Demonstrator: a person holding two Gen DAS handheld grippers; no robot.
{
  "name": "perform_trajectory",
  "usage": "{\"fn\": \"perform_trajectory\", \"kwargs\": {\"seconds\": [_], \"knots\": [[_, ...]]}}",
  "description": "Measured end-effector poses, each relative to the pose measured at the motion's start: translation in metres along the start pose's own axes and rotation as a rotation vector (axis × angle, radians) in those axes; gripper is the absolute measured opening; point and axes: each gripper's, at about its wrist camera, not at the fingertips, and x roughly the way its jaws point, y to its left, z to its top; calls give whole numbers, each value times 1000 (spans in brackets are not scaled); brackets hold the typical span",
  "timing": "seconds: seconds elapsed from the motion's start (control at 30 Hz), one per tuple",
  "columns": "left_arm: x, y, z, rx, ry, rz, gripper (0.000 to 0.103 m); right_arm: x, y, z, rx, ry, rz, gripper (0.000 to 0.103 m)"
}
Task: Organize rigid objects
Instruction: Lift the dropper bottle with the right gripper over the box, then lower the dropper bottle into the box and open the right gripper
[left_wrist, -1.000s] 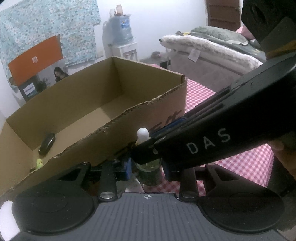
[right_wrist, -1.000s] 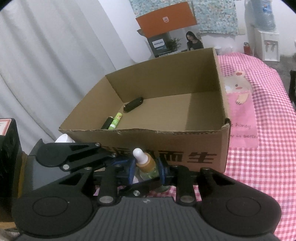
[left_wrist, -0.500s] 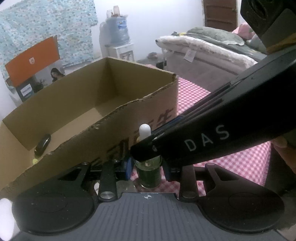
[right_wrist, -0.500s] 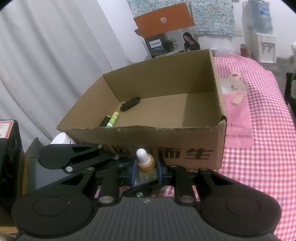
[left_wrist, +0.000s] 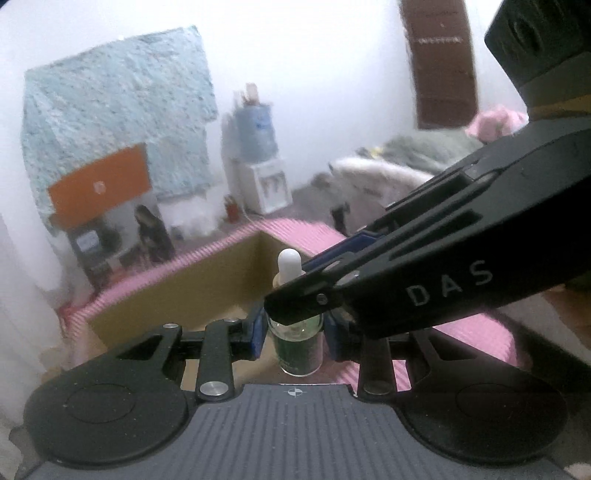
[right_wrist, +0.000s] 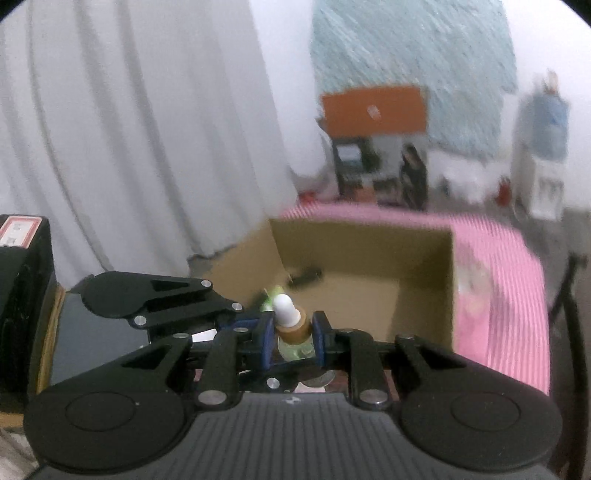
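Both grippers are closed on the same dropper bottle (left_wrist: 295, 332), which stands upright with its long axis vertical and its white bulb on top. In the left wrist view the left gripper (left_wrist: 295, 332) clamps the green glass body low in the centre of the frame, blue pads pressed against either side. The right gripper (right_wrist: 293, 338) reaches in from the right of that frame and crosses in front of the bottle's neck. In the right wrist view its fingers are clenched around the brown collar just under the bulb, at lower centre.

The cardboard box (right_wrist: 369, 254) lies directly beyond the fingertips in both views, its open top facing up, ahead of the bottle and lower than it. Inside, at the centre of the right view, a dark oblong object (right_wrist: 306, 277) rests on the floor and something light green (right_wrist: 267, 299) shows just behind the bulb; blur hides what either is.

The coming move likely turns on carrying the bottle forward over the near wall and lowering it upright, with one gripper releasing first
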Motion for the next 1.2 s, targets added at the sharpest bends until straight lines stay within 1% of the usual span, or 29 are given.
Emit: {"fn": "perform_trajectory", "kwargs": {"seconds": [0.03, 0.1, 0.17, 0.3, 0.43, 0.53, 0.63, 0.73, 0.93, 1.1, 1.2], "knots": [[0, 8, 7, -7, -2, 12, 31, 1, 2, 9, -14, -10, 13, 24], [8, 27, 18, -22, 22, 23, 31, 9, 4, 29, -41, -22, 46, 24], [22, 47, 24, -52, 56, 22, 31, 29, 1, 49, -41, 2, 78, 24], [69, 88, 28, -117, 159, 22, 31, 89, -17, 79, 0, 91, 128, 24], [117, 128, 21, -183, 266, 12, 31, 152, -36, 92, 38, 179, 146, 24], [145, 146, 13, -201, 338, 23, 31, 196, -50, 96, 61, 240, 153, 24], [169, 158, 11, -200, 396, 46, 31, 232, -60, 95, 85, 290, 153, 23], [183, 165, 9, -207, 429, 51, 31, 255, -67, 96, 88, 312, 146, 23], [197, 171, 3, -211, 457, 55, 31, 282, -79, 99, 95, 330, 141, 23], [207, 170, -5, -219, 501, 41, 32, 296, -84, 91, 100, 368, 139, 23], [204, 171, -5, -230, 495, 34, 33, 300, -83, 88, 95, 377, 120, 25]]}}
